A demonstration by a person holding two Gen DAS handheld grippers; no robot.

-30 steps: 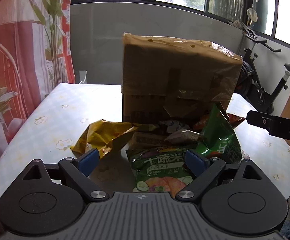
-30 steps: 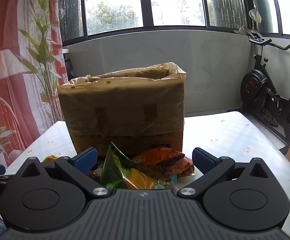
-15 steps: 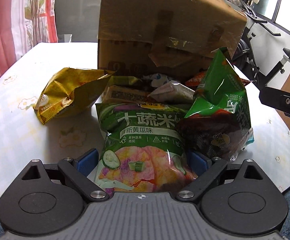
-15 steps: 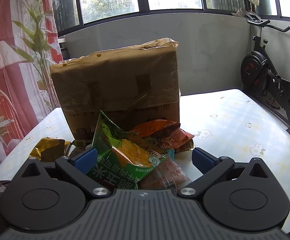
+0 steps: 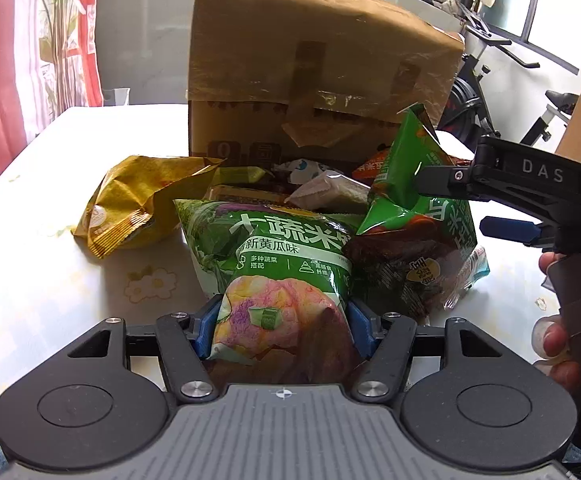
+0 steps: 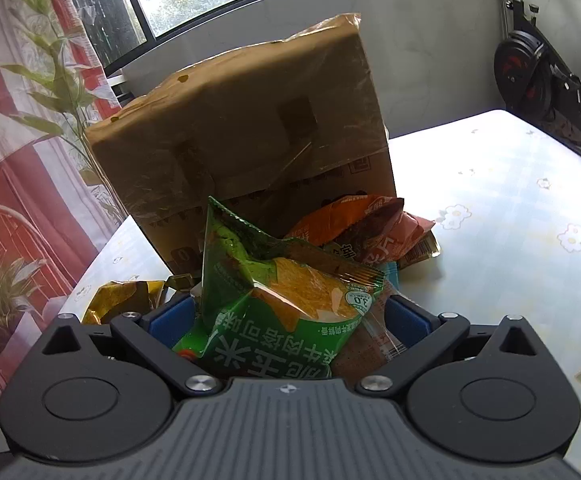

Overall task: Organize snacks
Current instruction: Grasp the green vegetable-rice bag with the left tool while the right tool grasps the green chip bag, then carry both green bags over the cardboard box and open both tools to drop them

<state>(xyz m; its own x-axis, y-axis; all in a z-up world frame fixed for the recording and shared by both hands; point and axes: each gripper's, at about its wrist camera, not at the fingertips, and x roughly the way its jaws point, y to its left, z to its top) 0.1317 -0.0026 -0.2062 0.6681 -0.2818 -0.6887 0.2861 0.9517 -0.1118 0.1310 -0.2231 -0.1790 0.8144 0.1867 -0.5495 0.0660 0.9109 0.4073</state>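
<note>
Now | left gripper (image 5: pixel 282 330) closing on cucumber bag (image 5: pixel 274 256) | right gripper (image 6: pixel 288 316) wide | one box (image 5: pixel 314 68)

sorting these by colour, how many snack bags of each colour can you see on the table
green: 2, the cucumber-flavour bag and the corn-picture bag
yellow: 1, the gold bag
orange-red: 2, the orange bags
pale: 1, the small wrapped packet
total: 6, maybe more hidden in the pile

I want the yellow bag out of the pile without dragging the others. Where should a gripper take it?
Take the yellow bag by its crimped sealed end, the flat strip at its near left corner, coming from the open table on that side. That seam is thin and faces away from the pile, while the bag's torn mouth points toward the other snacks and the box.
</note>
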